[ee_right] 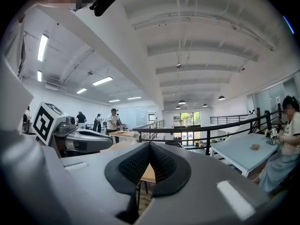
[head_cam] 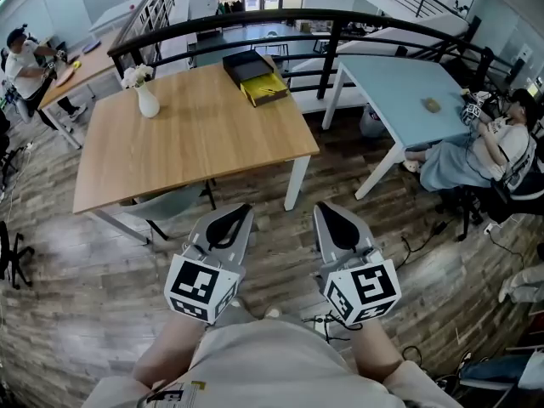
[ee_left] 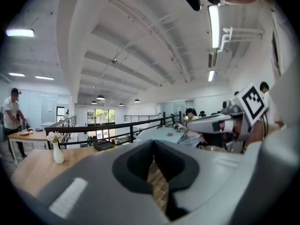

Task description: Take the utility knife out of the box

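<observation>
A black box [head_cam: 247, 65] with an open yellow tray [head_cam: 264, 88] lies at the far edge of the wooden table [head_cam: 195, 138]. The knife cannot be made out inside it. In the left gripper view the box [ee_left: 104, 145] is small and far off. My left gripper [head_cam: 240, 212] and right gripper [head_cam: 328, 210] hover side by side over the floor, short of the table's near edge. Both are shut with nothing between the jaws. The left gripper [ee_left: 152, 142] and right gripper [ee_right: 149, 146] each point toward the table.
A white vase with flowers [head_cam: 146, 100] stands on the table's far left. A chair [head_cam: 166, 206] is tucked under the near edge. A light blue table [head_cam: 408, 92] and a seated person [head_cam: 484, 155] are at right. A black railing [head_cam: 331, 24] runs behind.
</observation>
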